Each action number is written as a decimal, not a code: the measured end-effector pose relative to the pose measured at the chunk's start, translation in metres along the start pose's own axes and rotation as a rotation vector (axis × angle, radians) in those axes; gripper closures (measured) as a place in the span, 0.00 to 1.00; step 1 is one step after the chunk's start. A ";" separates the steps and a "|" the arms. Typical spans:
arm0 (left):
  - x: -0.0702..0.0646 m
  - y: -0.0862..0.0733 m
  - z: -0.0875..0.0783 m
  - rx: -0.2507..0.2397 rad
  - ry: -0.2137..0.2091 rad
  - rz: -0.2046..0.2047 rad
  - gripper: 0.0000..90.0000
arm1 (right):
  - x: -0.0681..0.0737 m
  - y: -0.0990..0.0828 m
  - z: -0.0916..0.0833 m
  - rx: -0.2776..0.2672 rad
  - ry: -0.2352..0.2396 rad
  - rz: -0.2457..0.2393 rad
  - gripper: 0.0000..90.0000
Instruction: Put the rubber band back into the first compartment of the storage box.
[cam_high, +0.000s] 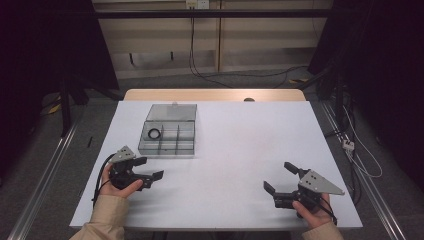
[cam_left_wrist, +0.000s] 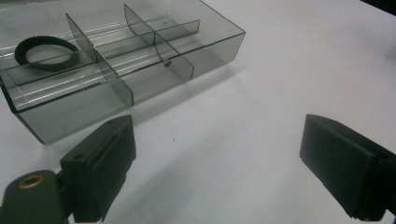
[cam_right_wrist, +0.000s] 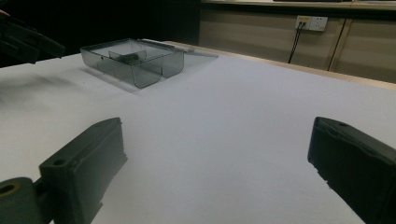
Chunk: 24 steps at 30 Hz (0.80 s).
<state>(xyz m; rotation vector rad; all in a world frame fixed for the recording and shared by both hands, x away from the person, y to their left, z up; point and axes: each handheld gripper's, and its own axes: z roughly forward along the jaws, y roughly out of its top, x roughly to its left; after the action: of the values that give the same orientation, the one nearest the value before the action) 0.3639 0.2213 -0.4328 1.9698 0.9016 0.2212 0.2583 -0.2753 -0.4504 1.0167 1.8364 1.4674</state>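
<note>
A clear grey compartment box (cam_high: 168, 131) sits on the white table (cam_high: 235, 145) at the left, its lid folded open behind it. A black ring (cam_high: 154, 133) lies in one of its left compartments; the ring (cam_left_wrist: 45, 52) and the box (cam_left_wrist: 140, 60) appear just ahead in the left gripper view. My left gripper (cam_high: 150, 168) hovers open just in front of the box, nothing between its jaws. My right gripper (cam_high: 281, 176) is open near the front right of the table, far from the box (cam_right_wrist: 133, 58), holding nothing.
The table's wooden far edge (cam_high: 215, 94) shows behind the white top. Cables (cam_high: 200, 70) trail on the floor beyond, and a wall socket (cam_right_wrist: 311, 22) is on the back wall. Dark stands flank both sides.
</note>
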 end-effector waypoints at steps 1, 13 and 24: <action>0.000 -0.001 -0.001 0.003 0.004 0.001 0.12 | 0.000 0.000 0.000 0.000 0.000 0.000 0.04; 0.001 -0.010 -0.006 -0.005 0.004 -0.005 0.11 | 0.001 0.000 0.000 0.004 0.001 -0.002 0.04; 0.003 -0.017 -0.011 -0.015 0.016 -0.002 0.11 | 0.001 0.000 0.001 0.004 0.001 -0.006 0.04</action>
<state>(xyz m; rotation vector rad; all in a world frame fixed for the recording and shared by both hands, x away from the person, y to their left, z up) 0.3521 0.2359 -0.4411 1.9551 0.9102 0.2423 0.2588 -0.2738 -0.4511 1.0118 1.8424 1.4614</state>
